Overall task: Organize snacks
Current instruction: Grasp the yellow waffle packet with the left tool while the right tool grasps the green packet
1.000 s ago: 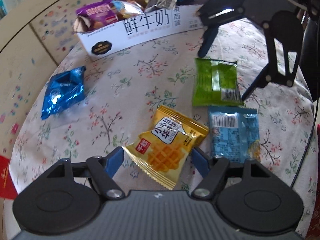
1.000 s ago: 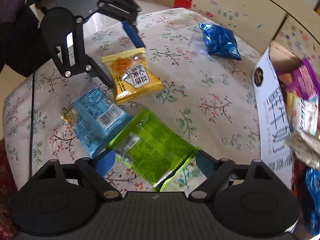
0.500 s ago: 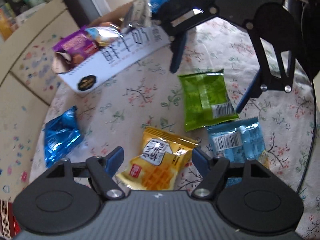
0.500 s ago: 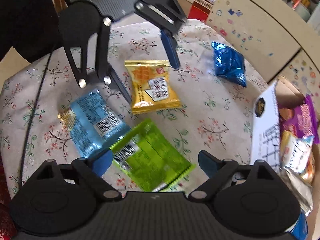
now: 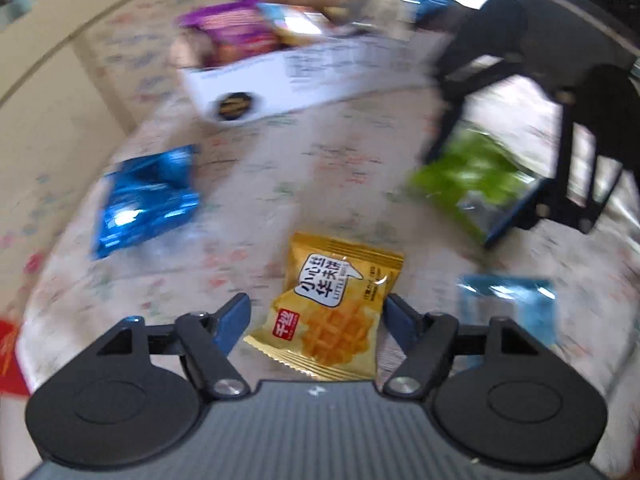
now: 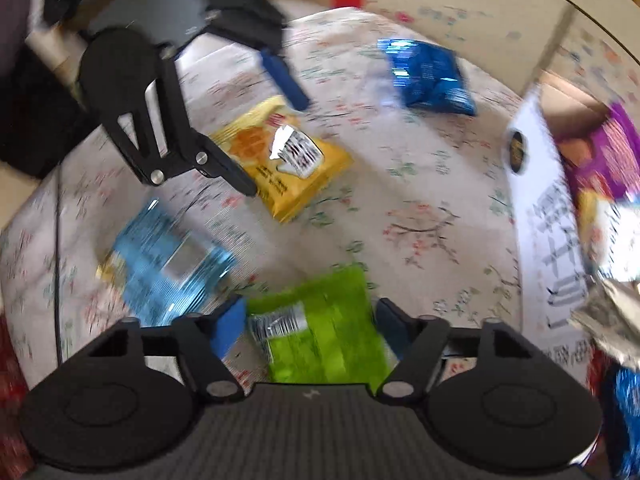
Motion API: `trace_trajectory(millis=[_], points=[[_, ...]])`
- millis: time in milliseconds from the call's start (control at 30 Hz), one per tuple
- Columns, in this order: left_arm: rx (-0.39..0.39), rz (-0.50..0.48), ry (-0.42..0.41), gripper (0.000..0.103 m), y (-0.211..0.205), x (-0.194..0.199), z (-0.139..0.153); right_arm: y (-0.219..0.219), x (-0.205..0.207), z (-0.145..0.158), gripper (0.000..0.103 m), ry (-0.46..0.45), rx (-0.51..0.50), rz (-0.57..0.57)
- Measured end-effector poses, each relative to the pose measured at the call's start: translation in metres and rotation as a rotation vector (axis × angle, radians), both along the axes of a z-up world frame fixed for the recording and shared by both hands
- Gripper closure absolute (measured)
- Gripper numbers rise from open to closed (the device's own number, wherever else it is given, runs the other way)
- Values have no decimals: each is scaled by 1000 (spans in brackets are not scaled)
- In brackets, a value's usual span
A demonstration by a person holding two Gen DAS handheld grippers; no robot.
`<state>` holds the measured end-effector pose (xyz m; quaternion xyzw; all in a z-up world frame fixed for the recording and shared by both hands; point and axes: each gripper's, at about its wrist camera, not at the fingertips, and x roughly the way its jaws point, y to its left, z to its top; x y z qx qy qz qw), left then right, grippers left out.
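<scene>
My left gripper (image 5: 318,316) is shut on a yellow waffle packet (image 5: 336,304), which stays sharp while the table behind blurs. My right gripper (image 6: 308,320) is shut on a green snack packet (image 6: 324,332). In the right wrist view the left gripper (image 6: 276,132) holds the yellow packet (image 6: 288,160) above the table. In the left wrist view the right gripper (image 5: 464,196) holds the green packet (image 5: 472,176). The white snack box (image 5: 280,84) with several packets stands at the back; it also shows in the right wrist view (image 6: 556,236).
A dark blue foil packet (image 5: 144,200) lies at the left and a light blue packet (image 5: 512,308) at the right on the flowered tablecloth (image 5: 260,184). They also show in the right wrist view: the dark blue packet (image 6: 428,76) and the light blue packet (image 6: 168,264).
Both grippers have closed on their packets, the left on the yellow one and the right on the green one, and lifted them. Both views are now blurred by motion.
</scene>
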<state>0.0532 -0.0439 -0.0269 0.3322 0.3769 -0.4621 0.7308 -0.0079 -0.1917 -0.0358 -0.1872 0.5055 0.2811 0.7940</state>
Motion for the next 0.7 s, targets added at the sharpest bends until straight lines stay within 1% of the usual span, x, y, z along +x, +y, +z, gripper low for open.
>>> trace_trajectory(millis=[33, 100, 133, 200, 233, 267, 300, 367, 533, 600, 633, 667, 700], points=[[-1, 67, -17, 31, 1, 5, 0, -3, 3, 1, 31, -5, 14, -50], [-9, 203, 7, 32, 4, 15, 1, -8, 11, 0, 31, -12, 23, -175], [-11, 243, 25, 34, 6, 18, 2, -12, 13, 1, 30, -3, 44, -229], [-22, 252, 44, 33, 9, 17, 3, -20, 15, 4, 26, 37, 106, -271], [-17, 246, 35, 32, 9, 15, 4, -24, 14, 6, 21, 49, 127, -282], [-6, 242, 22, 31, 9, 12, 3, -27, 12, 7, 18, 56, 133, -292], [3, 238, 13, 30, 9, 10, 2, -30, 11, 6, 15, 63, 129, -300], [-3, 239, 2, 25, 9, 9, 1, -30, 4, 5, 15, 69, 101, -308], [-3, 246, -1, 20, 2, 11, 0, -23, -14, 0, 12, 81, 45, -360], [-5, 259, 7, 20, 0, 11, 0, -15, -18, -3, 11, 59, 9, -357], [-8, 270, 18, 22, 0, 12, -1, -11, -20, -5, 11, 47, -11, -355], [-16, 278, 33, 28, 0, 12, -1, -7, -22, -6, 11, 34, -34, -355], [-23, 285, 50, 31, 0, 12, 0, -5, -23, -7, 13, 23, -53, -356]])
